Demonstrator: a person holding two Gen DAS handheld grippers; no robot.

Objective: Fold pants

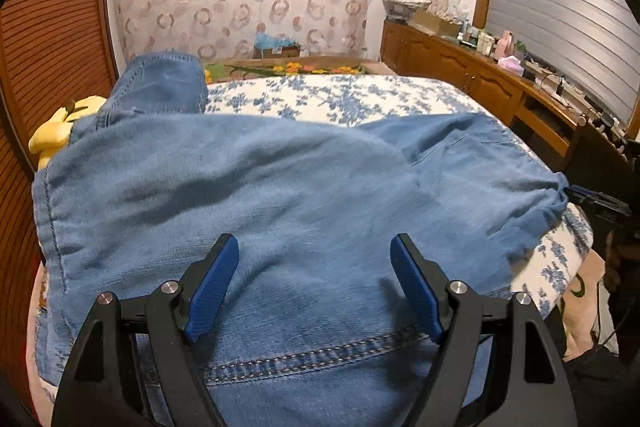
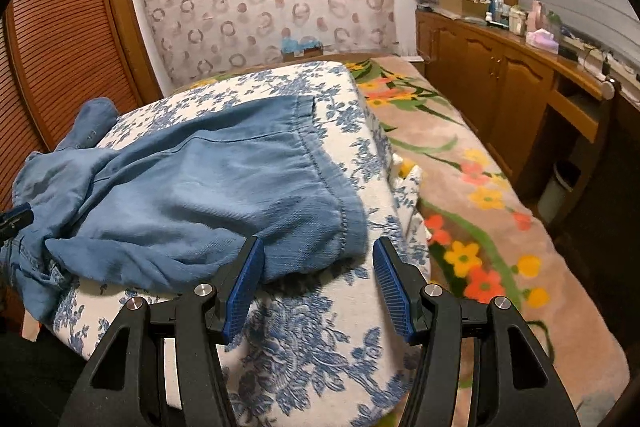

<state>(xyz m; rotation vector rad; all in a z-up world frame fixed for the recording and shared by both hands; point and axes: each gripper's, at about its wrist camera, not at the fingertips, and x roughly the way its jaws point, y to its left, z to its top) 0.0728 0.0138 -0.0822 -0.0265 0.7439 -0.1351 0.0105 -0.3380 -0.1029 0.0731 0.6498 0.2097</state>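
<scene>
The light-blue denim pants point(image 1: 248, 187) lay rumpled across the blue-flowered white bedspread point(image 2: 304, 339), no neat fold made yet. The left claw point(image 1: 314, 287) hovered parted above them; the right claw point(image 2: 318, 283) stood parted, empty, beside their hem.

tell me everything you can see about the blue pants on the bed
The pants are light blue, soft denim-like cloth with stitched seams and hems. They lie loosely spread and rumpled, not yet neatly folded, on a blue-and-white floral cover. One hemmed leg end reaches toward the right gripper, whose open jaws hold nothing. In the left wrist view the left gripper hovers open over a seamed part, and one end is humped up at the far left.
</scene>
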